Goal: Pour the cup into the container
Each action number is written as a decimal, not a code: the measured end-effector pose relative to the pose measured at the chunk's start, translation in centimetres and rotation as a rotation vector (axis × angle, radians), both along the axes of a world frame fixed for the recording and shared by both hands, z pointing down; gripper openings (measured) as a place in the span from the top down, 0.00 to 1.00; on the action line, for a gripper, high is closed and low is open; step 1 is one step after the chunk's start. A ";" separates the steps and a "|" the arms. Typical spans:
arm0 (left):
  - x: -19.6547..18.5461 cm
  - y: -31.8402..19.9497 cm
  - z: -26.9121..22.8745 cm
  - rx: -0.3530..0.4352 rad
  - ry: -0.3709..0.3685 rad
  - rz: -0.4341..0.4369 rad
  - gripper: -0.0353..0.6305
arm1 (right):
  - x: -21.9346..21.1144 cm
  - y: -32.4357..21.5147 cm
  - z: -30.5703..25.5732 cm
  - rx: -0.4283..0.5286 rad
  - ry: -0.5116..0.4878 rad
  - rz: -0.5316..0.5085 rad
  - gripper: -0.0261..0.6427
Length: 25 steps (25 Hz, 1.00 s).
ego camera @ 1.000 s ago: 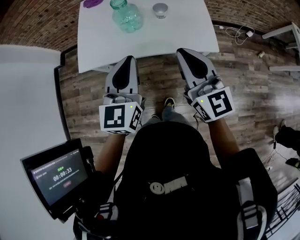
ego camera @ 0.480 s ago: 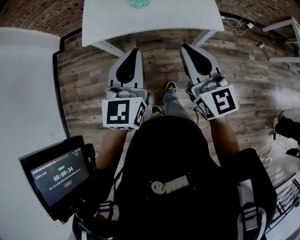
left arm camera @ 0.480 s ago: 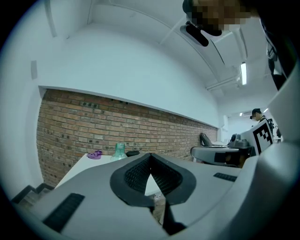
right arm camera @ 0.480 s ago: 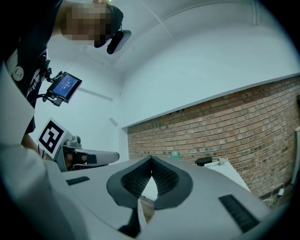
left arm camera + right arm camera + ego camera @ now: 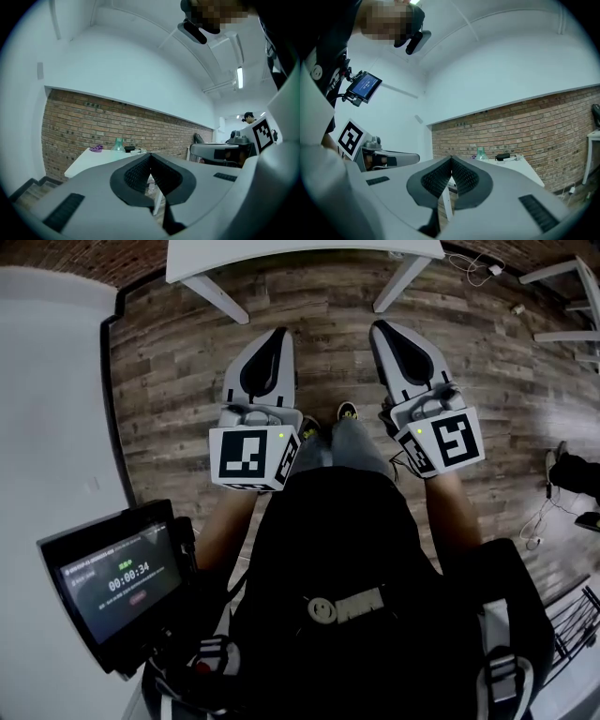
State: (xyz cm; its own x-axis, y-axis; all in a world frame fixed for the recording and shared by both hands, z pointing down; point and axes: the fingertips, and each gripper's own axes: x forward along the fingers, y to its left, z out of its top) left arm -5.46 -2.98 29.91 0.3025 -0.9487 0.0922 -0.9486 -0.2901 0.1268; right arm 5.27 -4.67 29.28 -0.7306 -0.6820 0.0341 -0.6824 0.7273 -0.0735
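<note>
Barely discernible on the far table (image 5: 86, 161), the jar (image 5: 117, 144) is perhaps glass.

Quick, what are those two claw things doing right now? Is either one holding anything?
Left gripper: closed, holding nothing.
Right gripper: closed, holding nothing.
</note>
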 end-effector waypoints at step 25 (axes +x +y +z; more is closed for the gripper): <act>13.4 22.5 -1.0 0.036 -0.034 -0.043 0.94 | 11.7 22.3 -0.7 0.046 -0.020 -0.078 0.95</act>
State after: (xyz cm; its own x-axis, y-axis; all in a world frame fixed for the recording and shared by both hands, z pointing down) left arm 7.97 19.48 28.86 0.2588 -0.9636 0.0675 -0.9638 -0.2530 0.0843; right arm 17.01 17.60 28.59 -0.7815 -0.6238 -0.0114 -0.6225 0.7808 -0.0521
